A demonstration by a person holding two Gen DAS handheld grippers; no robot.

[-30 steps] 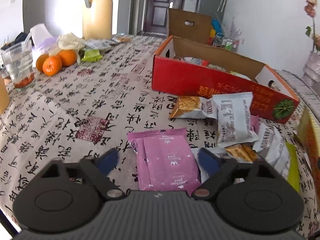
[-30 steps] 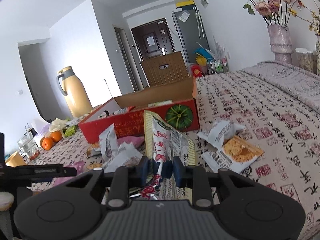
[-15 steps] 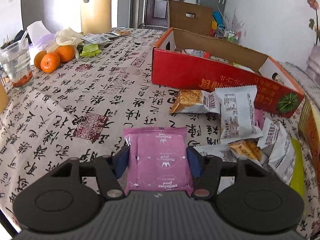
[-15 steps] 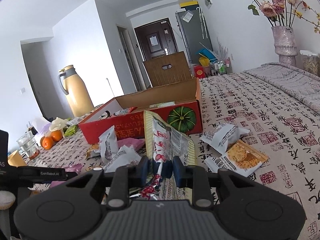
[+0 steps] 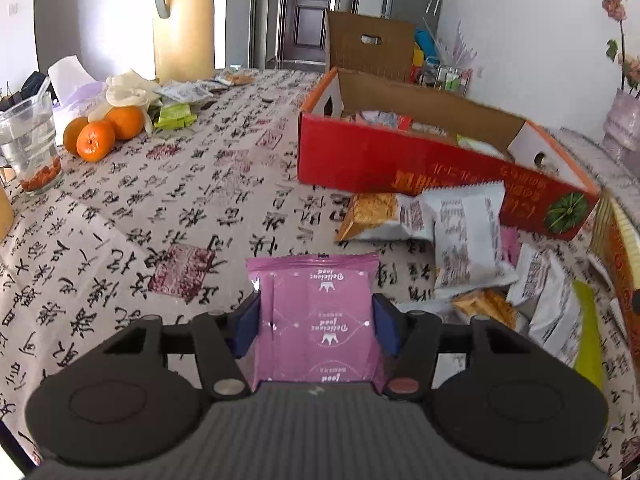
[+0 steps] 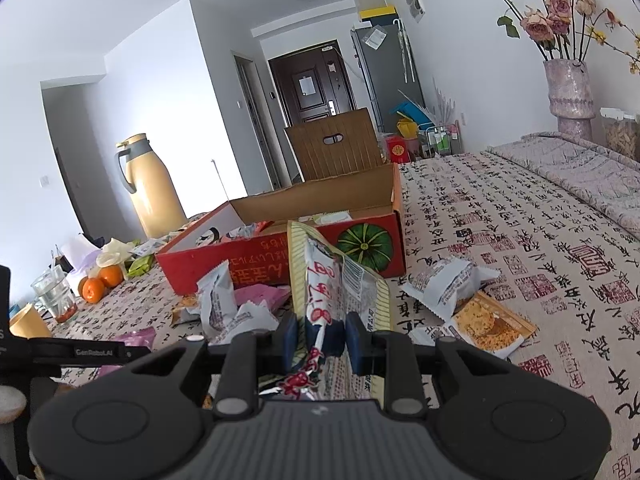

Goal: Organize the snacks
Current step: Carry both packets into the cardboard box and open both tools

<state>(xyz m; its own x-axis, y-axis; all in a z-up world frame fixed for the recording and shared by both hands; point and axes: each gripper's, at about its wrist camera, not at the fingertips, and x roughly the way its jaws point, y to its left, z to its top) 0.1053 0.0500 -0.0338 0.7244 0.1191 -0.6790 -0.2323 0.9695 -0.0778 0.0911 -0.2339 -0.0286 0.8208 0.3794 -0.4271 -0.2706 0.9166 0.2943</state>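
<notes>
Tablecloth (image 5: 168, 208): pale fabric printed with black calligraphy and dark red seal stamps; covers the whole table.
Thermos jug (image 5: 184, 20): tall, yellow, grey handle and lid; upright at the far edge of the table.
Oranges (image 5: 105, 131): three, clustered, touching one another, on the cloth's left side.
Plastic cup (image 5: 30, 142): clear, upright, near the oranges; red bits at its bottom.
Vase (image 6: 570, 92): mottled pink, upright at the far right, holding dried roses (image 6: 544, 16).
Chair back (image 6: 336, 146): brown, with a slot handle, behind the table's far end.
Door (image 6: 312, 84): dark brown, closed, at the end of the hallway.
Refrigerator (image 6: 384, 76): grey, right of the door.
</notes>
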